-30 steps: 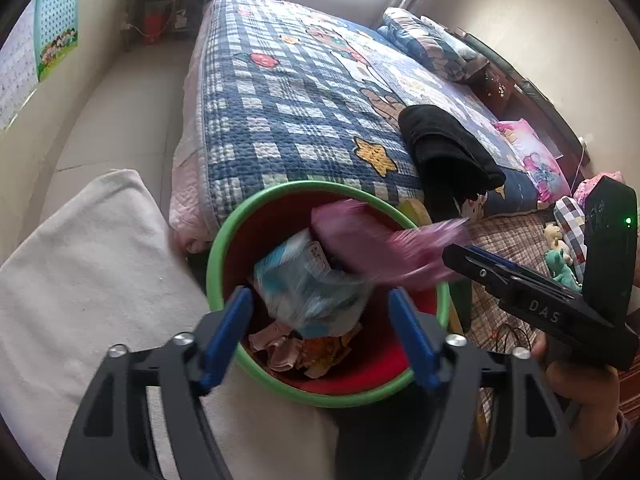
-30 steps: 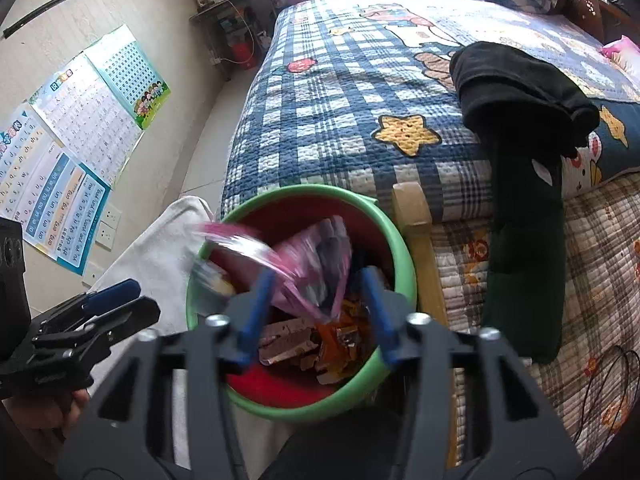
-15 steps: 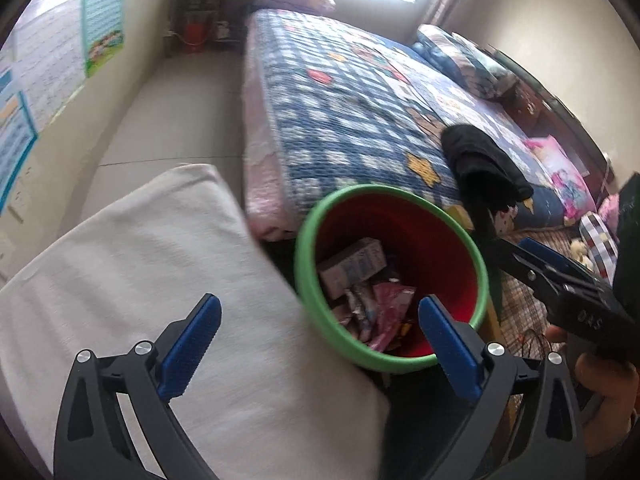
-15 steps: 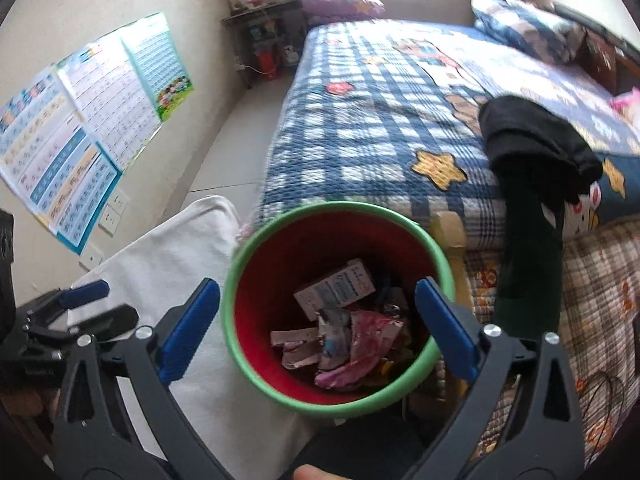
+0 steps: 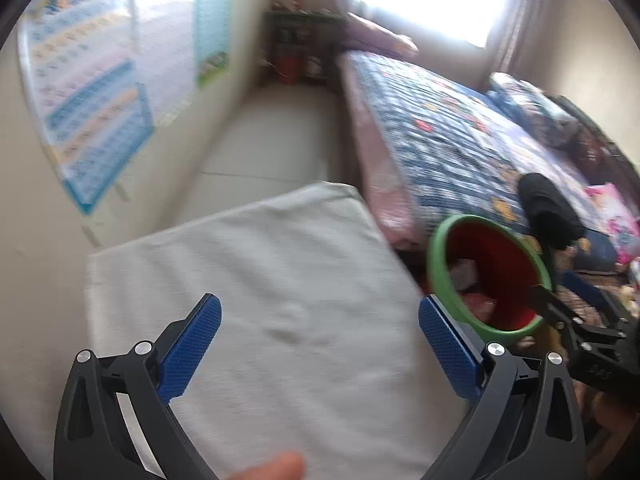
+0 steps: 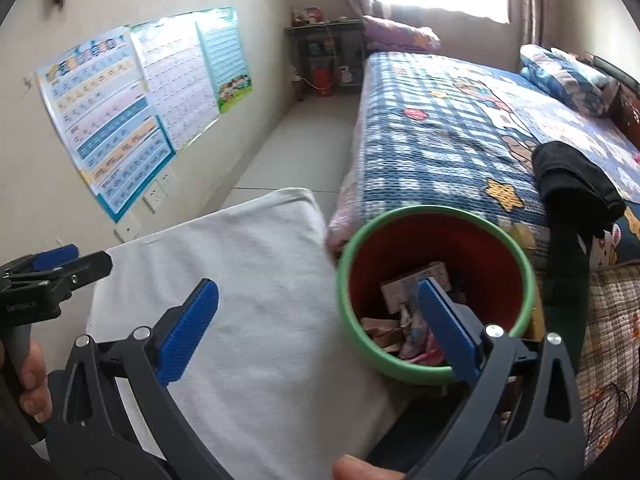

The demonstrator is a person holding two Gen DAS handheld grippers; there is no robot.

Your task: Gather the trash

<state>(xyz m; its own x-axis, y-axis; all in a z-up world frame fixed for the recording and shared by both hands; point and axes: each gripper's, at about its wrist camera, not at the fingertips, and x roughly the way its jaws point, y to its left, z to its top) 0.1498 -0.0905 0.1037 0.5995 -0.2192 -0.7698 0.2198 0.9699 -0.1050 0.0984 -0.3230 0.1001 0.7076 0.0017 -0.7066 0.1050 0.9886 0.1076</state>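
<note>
- Left gripper [image 5: 320, 344]: jaws just opened and now stand wide apart, nothing between the blue pads; it hangs over the white cushion [image 5: 248, 288].
- Right gripper [image 6: 318, 330]: jaws likewise just opened, wide apart and empty; its left pad is over the cushion, its right pad over the bin mouth.
- Trash [image 6: 404, 320]: wrappers and a small carton lie at the bottom of the red bin with the green rim [image 6: 440, 212]. In the left view the same bin [image 5: 440, 272] sits at far right, just off the cushion's right edge, against the foot of the bed [image 6: 440, 128].
- Done, by my reading: the pieces shown are in the bin; neither tool carries anything.
- Left: no loose trash visible on the cushion top, on the strip of floor [image 6: 304, 144] by the wall, or on the checked quilt. The left view is motion-blurred, so small scraps could be missed.
- Black garment [image 6: 572, 184] on the bed looks like clothing, not trash.
</note>
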